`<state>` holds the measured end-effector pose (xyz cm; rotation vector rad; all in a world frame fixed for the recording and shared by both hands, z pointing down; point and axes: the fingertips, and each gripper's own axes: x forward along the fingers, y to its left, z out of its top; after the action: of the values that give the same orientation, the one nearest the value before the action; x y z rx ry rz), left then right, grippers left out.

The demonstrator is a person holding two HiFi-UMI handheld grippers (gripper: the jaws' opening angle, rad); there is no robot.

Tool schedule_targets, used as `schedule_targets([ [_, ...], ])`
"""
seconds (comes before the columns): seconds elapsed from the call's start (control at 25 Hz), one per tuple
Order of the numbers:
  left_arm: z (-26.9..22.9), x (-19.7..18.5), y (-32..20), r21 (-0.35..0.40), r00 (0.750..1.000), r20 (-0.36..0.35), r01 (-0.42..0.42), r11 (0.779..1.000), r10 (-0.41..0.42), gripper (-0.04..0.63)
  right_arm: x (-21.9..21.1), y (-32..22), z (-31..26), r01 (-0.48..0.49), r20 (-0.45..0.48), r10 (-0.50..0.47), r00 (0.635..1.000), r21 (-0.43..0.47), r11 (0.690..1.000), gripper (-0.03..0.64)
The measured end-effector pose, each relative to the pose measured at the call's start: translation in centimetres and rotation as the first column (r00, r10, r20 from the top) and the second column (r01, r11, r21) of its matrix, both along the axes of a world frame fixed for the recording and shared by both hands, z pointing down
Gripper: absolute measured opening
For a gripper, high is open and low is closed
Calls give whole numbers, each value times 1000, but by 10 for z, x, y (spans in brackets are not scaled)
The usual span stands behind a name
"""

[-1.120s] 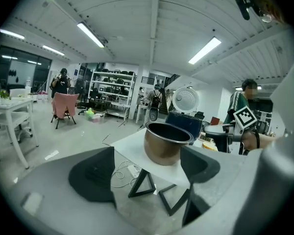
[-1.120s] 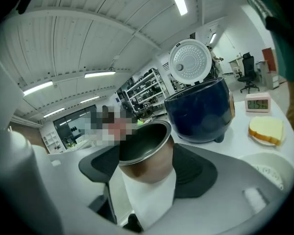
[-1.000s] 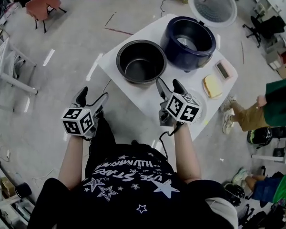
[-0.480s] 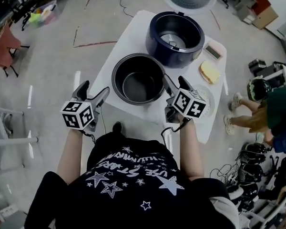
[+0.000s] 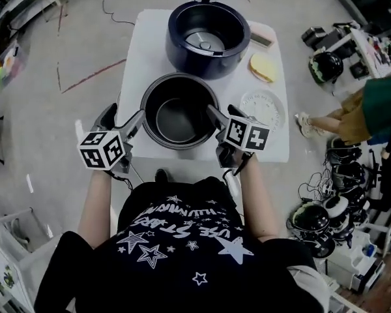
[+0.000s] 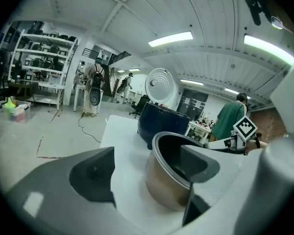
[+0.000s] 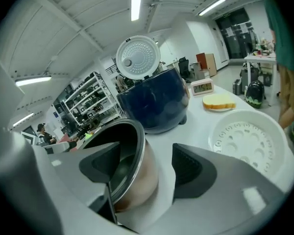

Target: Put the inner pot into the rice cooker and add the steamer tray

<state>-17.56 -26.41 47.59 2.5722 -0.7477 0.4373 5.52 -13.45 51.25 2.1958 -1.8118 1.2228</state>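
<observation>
Pot [image 5: 179, 113] rim, left and right sides, sits between the spread jaws of left tool [image 5: 125, 113] and right tool [image 5: 223, 111]. Pot stands at desk's [image 5: 150, 44] near edge; open cooker [image 5: 208, 34] just beyond, tray [image 5: 262, 107] right.

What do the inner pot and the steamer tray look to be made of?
Inner pot: probably metal. The outer wall is bronze-toned with a soft sheen. The inside is dark and matte, which suggests a non-stick coating.
Steamer tray: looks like white plastic, matte, with a moulded pattern of holes, though the look alone does not settle it.
</observation>
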Motion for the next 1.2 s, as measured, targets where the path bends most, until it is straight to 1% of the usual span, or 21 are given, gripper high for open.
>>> schedule_targets([
  [0.12,9,13,-7,-22,998,3,-63,998,63,413,-1,2,8,-32,-12,32,999,-47,998,337],
  [0.24,10,20,-11,-36,994,-5,-107,994,107,413,-1,3,16,-67,-42,63,997,-118,991,325],
  [0.36,9,26,-17,-40,990,-16,-138,990,137,413,-2,2,22,-103,-59,94,994,-173,980,295],
  [0.44,12,30,-19,-52,987,-16,-160,986,159,413,-4,0,25,-110,-74,97,993,-199,974,269],
  [0.56,18,35,-17,-74,980,-4,-201,977,201,413,-7,-2,31,-102,-110,77,991,-248,963,202],
  [0.68,20,39,-14,-86,971,-2,-240,967,240,413,-4,-1,36,-119,-162,70,984,-315,942,104],
  [0.72,21,41,-13,-89,969,-4,-246,965,247,413,-2,0,36,-126,-178,69,982,-329,936,94],
  [0.8,21,44,-11,-98,969,-4,-248,964,249,413,0,1,37,-128,-203,60,977,-344,930,86],
  [0.88,22,48,-9,-111,968,11,-250,962,252,413,1,2,36,-125,-224,46,974,-353,927,81],
  [1.04,28,59,-7,-134,956,71,-273,953,284,411,2,1,34,-148,-222,72,972,-345,927,74],
  [1.12,35,64,-5,-163,948,96,-285,945,303,403,1,0,32,-155,-222,83,971,-332,930,69],
  [1.2,43,66,0,-205,943,98,-294,934,319,375,-2,-1,29,-149,-238,72,969,-323,935,67],
])
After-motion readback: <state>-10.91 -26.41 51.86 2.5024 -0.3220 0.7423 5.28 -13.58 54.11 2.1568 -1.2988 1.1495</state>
